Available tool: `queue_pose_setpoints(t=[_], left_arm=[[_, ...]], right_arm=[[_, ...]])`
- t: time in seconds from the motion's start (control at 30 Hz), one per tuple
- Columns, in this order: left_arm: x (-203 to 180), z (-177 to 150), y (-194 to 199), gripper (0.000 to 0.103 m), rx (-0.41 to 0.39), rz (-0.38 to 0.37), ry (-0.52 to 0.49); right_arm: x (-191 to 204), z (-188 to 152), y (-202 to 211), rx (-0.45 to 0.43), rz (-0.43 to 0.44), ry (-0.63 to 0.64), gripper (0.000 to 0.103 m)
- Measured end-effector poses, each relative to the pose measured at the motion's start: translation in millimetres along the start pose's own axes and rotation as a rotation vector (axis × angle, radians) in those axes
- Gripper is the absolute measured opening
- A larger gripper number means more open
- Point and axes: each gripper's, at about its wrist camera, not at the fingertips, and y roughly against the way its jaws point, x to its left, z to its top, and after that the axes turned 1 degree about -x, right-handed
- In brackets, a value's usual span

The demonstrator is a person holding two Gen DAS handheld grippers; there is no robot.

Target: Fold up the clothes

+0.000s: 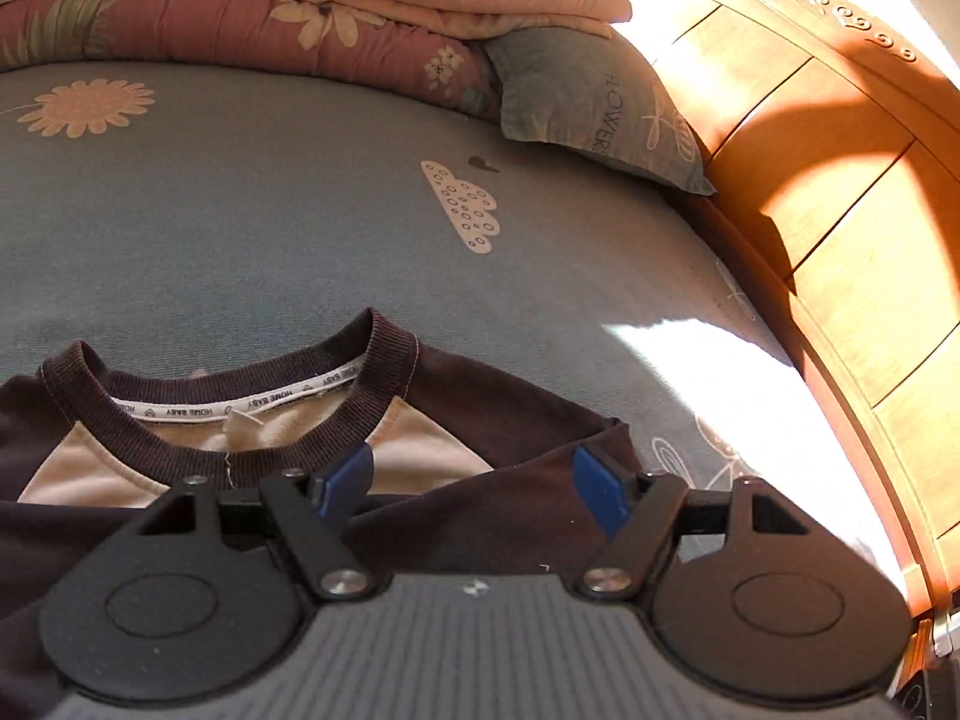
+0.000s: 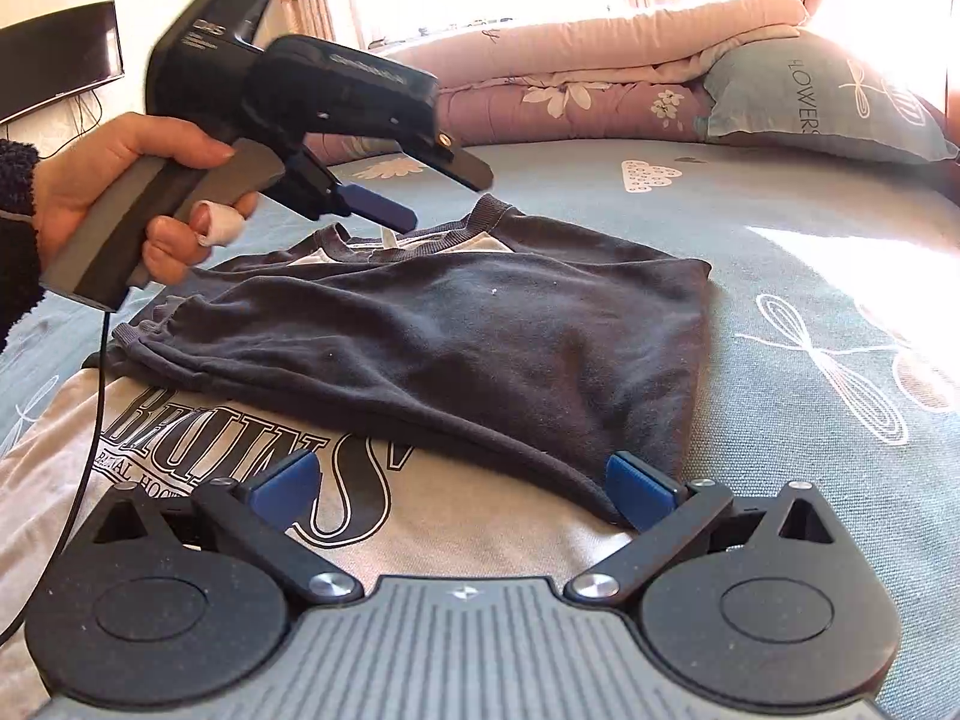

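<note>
Jaws of both grippers gape empty over the sweatshirt [image 2: 480, 324], pillow [image 2: 822, 96] beyond.

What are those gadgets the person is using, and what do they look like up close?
Each is a handheld black two-finger gripper with blue finger pads, round black side discs and a ribbed grey body. The left gripper has a grey pistol-style handle, a bulky black top with white lettering and a thin black cable. The hand wears a dark fuzzy sleeve and a white fingertip wrap.
</note>
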Motion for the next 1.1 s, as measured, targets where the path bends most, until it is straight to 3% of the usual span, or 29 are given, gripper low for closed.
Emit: queue_pose_setpoints(t=[0.1, 0.23, 0.3, 0.47, 0.63, 0.73, 0.9, 1.0, 1.1], left_arm=[[11, -9, 10, 0.076, 0.063, 0.038, 0.022], [41, -20, -5, 0.076, 0.116, 0.09, 0.104], [56, -25, -15, 0.076, 0.11, 0.079, 0.159], [51, -12, -31, 0.077, 0.04, 0.121, 0.125], [30, -11, 7, 0.077, -0.032, 0.085, 0.051], [19, -34, 31, 0.077, -0.028, 0.057, -0.004], [23, -91, 43, 0.077, 0.007, 0.153, -0.074], [31, -126, 58, 0.077, -0.012, 0.158, -0.074], [30, -126, 69, 0.077, 0.024, 0.154, -0.061]], right_arm=[[2, 0, -1, 0.002, -0.009, 0.01, 0.103], [4, -1, -2, 0.002, -0.018, 0.021, 0.103], [4, -1, -2, 0.001, -0.017, 0.02, 0.103], [5, -1, -2, -0.001, -0.018, 0.022, 0.103], [4, -2, -1, -0.004, -0.013, 0.016, 0.103], [4, -2, -2, -0.003, -0.016, 0.019, 0.103], [4, -1, -2, -0.003, -0.015, 0.018, 0.103], [4, -1, -2, -0.004, -0.013, 0.016, 0.103], [4, -1, -2, -0.005, -0.013, 0.015, 0.103]])
